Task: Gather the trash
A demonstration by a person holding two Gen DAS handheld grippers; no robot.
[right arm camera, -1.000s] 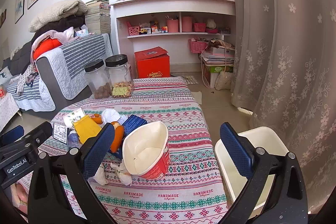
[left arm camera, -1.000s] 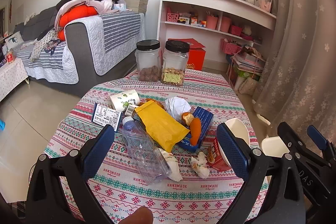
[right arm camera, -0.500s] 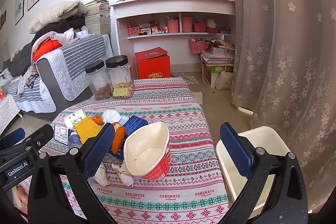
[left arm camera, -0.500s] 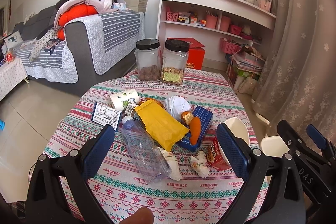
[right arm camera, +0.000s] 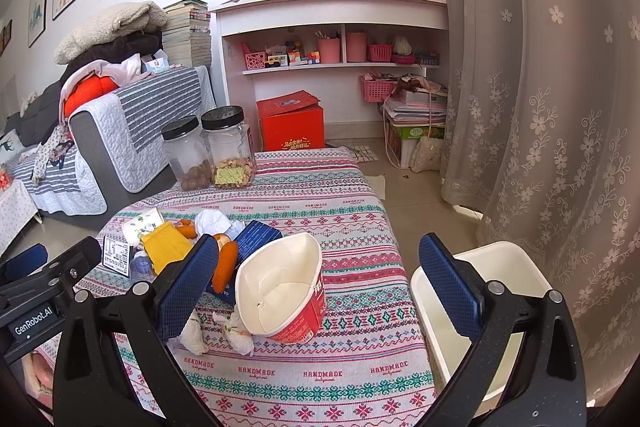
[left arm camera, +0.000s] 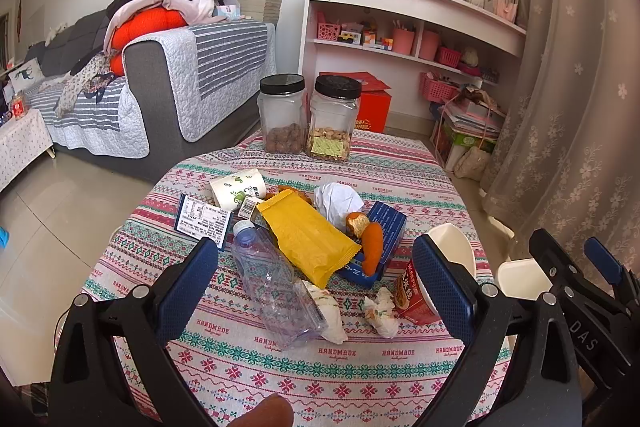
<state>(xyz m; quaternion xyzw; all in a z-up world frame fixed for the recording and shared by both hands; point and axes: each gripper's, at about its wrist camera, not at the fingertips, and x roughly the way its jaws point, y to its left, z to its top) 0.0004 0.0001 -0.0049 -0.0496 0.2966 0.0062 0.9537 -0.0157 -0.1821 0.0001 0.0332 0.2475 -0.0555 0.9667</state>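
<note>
Litter heaped on the bench, nothing gripped yet

The tipped red-and-white paper noodle cup [right arm camera: 280, 301] lies between the right gripper [right arm camera: 320, 287]'s wide-open fingers; its thin wall may buckle or roll. The crushed clear plastic bottle [left arm camera: 276, 287] lies between the left gripper [left arm camera: 316, 287]'s open fingers. The white plastic bin [right arm camera: 500, 291] stands beside the bench.

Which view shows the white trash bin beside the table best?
The right wrist view: the white bin shows its open top and rim, partly behind the right tongs' finger. The left wrist view catches only a small piece of it, behind the other tool.
</note>
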